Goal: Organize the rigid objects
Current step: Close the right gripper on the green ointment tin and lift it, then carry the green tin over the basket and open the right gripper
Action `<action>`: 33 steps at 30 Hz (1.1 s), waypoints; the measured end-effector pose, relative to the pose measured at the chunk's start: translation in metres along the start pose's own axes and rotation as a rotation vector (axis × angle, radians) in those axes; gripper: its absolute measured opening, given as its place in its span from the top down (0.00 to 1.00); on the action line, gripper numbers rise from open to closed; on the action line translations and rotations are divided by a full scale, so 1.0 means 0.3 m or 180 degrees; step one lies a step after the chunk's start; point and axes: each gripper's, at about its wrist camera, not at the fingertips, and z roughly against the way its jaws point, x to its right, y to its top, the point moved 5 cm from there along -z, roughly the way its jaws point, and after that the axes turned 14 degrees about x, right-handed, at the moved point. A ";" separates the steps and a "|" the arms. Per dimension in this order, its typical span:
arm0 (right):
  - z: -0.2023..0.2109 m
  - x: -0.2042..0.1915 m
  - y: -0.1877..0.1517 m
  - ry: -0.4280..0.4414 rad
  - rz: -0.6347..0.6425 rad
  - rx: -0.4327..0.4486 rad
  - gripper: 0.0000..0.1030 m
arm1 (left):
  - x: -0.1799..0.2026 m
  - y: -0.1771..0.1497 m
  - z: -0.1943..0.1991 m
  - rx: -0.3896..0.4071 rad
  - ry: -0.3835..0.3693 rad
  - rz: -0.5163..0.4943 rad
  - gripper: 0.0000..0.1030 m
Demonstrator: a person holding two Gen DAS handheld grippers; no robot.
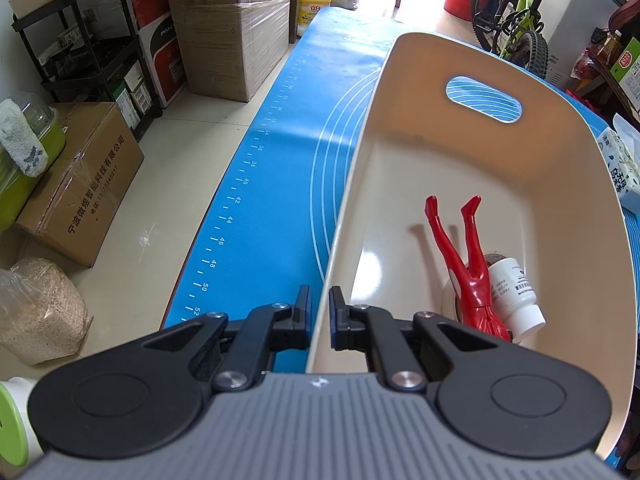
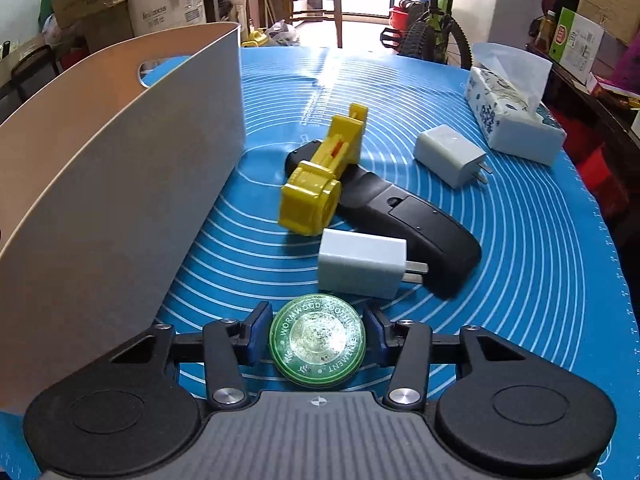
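Note:
My left gripper [image 1: 320,312] is shut on the near left wall of the cream bin [image 1: 500,152], one finger outside and one inside. In the bin lie a red figure [image 1: 468,256] and a white bottle [image 1: 516,296]. In the right wrist view the bin [image 2: 140,168] stands at the left on the blue mat [image 2: 520,260]. My right gripper [image 2: 318,336] sits low over the mat, its pads against both sides of a round green tin [image 2: 318,356]. Beyond it lie a white charger [image 2: 360,264], a black device [image 2: 408,220], a yellow toy [image 2: 320,176] and a second white charger [image 2: 448,156].
A tissue pack [image 2: 512,120] lies at the mat's far right. The table's left edge runs along the ruler marks of the mat [image 1: 280,160]. Cardboard boxes [image 1: 80,184] and a black shelf [image 1: 80,40] stand on the floor to the left; a bicycle [image 1: 516,12] is behind.

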 end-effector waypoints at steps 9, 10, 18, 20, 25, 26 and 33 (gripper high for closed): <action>0.060 0.009 0.040 -0.0032 -0.0023 0.0204 0.47 | 0.001 0.000 0.000 -0.0001 -0.0001 0.0005 0.89; 0.069 0.011 0.053 -0.0039 -0.0030 0.0233 0.47 | 0.001 0.000 0.000 0.0000 0.0001 0.0002 0.89; 0.150 -0.017 0.204 -0.0020 -0.0019 0.0631 0.47 | 0.001 0.001 0.001 0.0002 -0.0001 0.0001 0.89; 0.175 -0.027 0.253 0.0000 -0.0017 0.0754 0.47 | 0.001 0.001 0.001 0.0001 -0.0002 0.0003 0.89; 0.229 -0.071 0.366 0.0100 0.0012 0.0994 0.47 | 0.001 0.001 0.001 0.0002 -0.0002 0.0007 0.89; 0.235 -0.085 0.384 0.0130 0.0029 0.1028 0.47 | 0.002 0.001 0.001 0.0001 -0.0001 0.0006 0.89; 0.208 -0.221 0.460 0.0402 0.0160 0.1068 0.47 | 0.006 0.000 0.000 0.0004 0.0008 -0.0003 0.89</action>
